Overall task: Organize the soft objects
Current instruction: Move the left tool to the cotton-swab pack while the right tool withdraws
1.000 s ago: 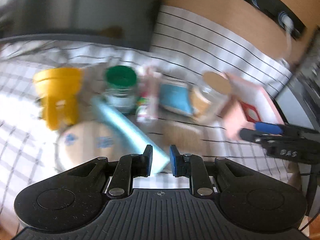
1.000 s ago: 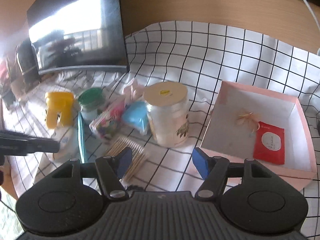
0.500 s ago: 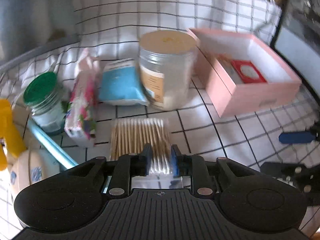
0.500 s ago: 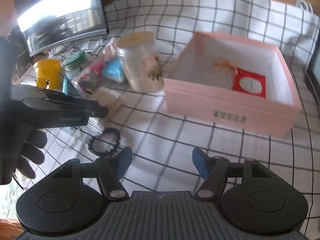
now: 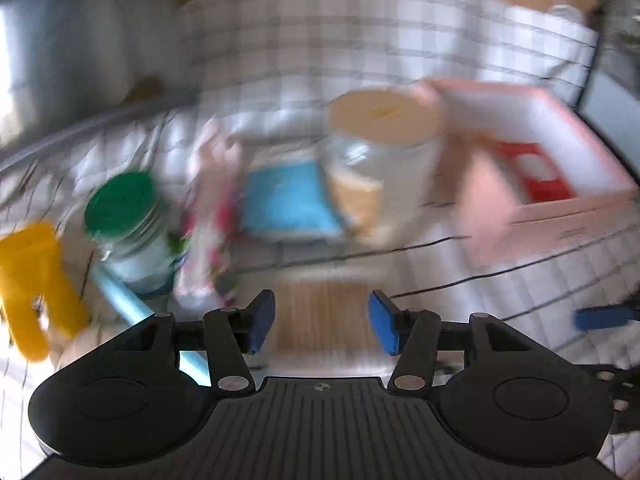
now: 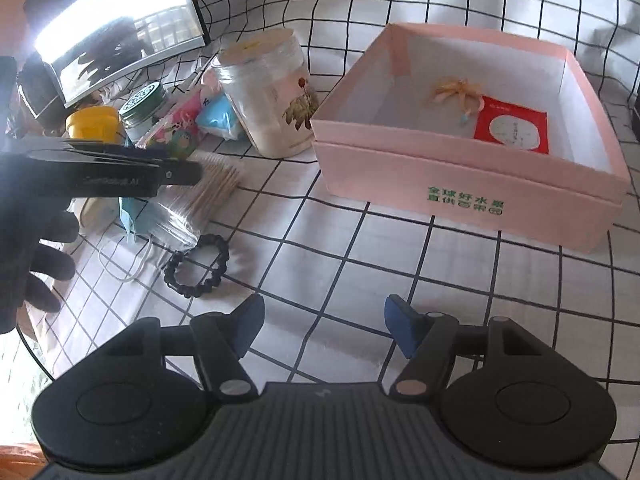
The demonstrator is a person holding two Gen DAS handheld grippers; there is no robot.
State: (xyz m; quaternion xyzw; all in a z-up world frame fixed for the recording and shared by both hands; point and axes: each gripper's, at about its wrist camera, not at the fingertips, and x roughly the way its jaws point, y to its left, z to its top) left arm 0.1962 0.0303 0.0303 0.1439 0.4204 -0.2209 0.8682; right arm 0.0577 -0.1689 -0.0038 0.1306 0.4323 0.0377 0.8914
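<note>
Left wrist view is blurred: my left gripper [image 5: 322, 326] has just been opening, jaws apart above the cotton swab pack [image 5: 320, 318], not pressing it. My right gripper [image 6: 322, 328] hangs wide and empty over the checked cloth [image 6: 360, 264], near the pink box [image 6: 472, 196].

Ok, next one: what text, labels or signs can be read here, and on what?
"全球好水果 直供百果园": green print on the front wall of the pink box; the last characters are unsure.
Red card inside the box: printing too small to read.
Left gripper: pale lettering on its side, too blurred.
Clear jar: flower picture, no legible words.
Tissue pack: cartoon print, illegible.
</note>
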